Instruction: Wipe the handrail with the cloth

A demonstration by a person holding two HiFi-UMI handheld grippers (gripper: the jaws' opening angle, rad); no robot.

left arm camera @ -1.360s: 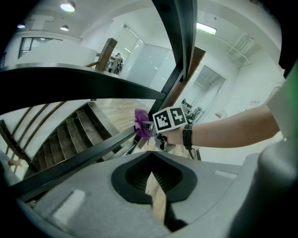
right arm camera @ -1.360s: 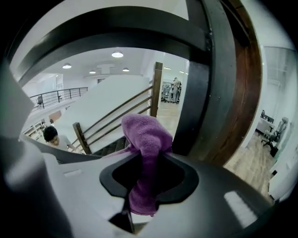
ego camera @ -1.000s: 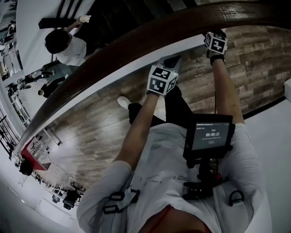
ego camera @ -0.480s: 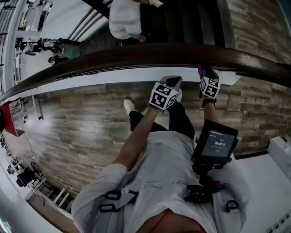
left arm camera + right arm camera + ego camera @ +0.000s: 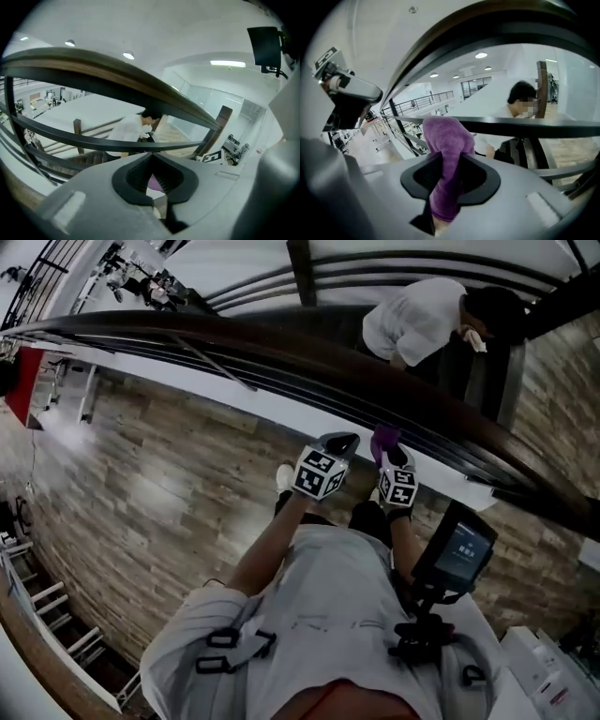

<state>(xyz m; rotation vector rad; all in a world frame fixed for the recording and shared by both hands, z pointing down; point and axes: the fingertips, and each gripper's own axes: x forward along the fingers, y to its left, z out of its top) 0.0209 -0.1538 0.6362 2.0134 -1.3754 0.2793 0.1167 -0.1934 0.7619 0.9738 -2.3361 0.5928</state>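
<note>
Pinching the purple cloth (image 5: 449, 140), right gripper (image 5: 383, 454) hangs near the handrail (image 5: 281, 341); left gripper (image 5: 339, 442) just beside, jaws pressed together, empty.

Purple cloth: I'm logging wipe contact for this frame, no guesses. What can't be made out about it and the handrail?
Head view: whether the cloth touches the handrail; small, dark, partly behind the right gripper.
Right gripper view: the cloth's far side; its own bulge hides it.
Left gripper view: a purple sliver shows in the left gripper between its jaws; held or beyond, unclear.
</note>
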